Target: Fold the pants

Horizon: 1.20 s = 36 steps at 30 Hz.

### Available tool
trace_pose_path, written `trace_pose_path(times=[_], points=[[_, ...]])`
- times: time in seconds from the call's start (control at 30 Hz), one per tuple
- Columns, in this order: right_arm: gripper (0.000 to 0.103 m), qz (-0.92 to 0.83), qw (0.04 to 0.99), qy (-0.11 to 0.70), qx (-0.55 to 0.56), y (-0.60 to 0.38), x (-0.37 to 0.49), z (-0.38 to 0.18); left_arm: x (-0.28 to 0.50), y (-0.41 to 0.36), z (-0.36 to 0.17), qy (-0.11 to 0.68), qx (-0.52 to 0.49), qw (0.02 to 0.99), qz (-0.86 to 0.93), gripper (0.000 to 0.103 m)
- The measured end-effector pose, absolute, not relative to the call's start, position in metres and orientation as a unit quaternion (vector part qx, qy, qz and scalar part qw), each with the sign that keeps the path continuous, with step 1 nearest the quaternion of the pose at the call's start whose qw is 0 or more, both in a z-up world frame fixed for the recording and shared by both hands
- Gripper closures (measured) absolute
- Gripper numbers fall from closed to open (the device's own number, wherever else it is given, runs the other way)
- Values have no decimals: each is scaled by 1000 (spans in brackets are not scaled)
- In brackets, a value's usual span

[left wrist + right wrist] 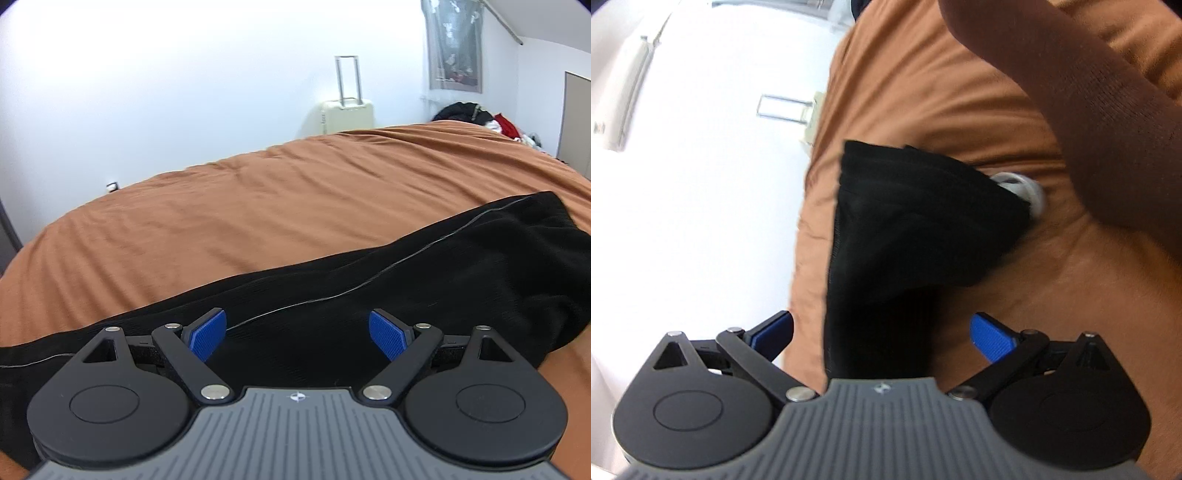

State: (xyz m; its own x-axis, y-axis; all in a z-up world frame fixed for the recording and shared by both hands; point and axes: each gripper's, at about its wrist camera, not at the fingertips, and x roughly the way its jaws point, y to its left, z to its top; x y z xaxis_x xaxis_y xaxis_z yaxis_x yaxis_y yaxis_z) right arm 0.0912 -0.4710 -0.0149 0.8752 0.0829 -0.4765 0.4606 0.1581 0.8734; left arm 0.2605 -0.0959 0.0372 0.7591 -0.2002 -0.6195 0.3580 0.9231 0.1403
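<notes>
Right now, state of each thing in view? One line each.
left gripper: open, over the pants, gripping nothing.
right gripper: open, pants between its fingers, not clamped.
pants: black, laid long on the bed.
bed cover: orange, wrinkled.
suitcase: upright, handle extended.

The black pants lie stretched lengthwise on the bed, near its front edge, a thin pale seam line running along them. In the right wrist view the dark fabric looks bunched and folded.
</notes>
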Motion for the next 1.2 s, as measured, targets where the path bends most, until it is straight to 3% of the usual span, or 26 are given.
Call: trace_pose_path(times=[0.27, 0.47, 0.53, 0.7, 0.93, 1.2], points=[[5, -174, 668, 205, 694, -466, 136, -51, 286, -37, 31, 328, 87, 935, -101, 1], [5, -180, 681, 157, 693, -469, 170, -76, 303, 3, 21, 338, 71, 935, -74, 1], [13, -176, 702, 162, 670, -473, 178, -71, 302, 19, 17, 343, 60, 935, -71, 1], [16, -171, 793, 193, 552, -456, 199, -21, 302, 64, 6, 352, 43, 934, -40, 1], [19, -128, 926, 206, 289, -354, 251, 70, 296, 128, 3, 356, -33, 934, -16, 1], [20, 65, 960, 258, 85, -185, 283, 83, 299, 169, -2, 353, -63, 934, -4, 1]])
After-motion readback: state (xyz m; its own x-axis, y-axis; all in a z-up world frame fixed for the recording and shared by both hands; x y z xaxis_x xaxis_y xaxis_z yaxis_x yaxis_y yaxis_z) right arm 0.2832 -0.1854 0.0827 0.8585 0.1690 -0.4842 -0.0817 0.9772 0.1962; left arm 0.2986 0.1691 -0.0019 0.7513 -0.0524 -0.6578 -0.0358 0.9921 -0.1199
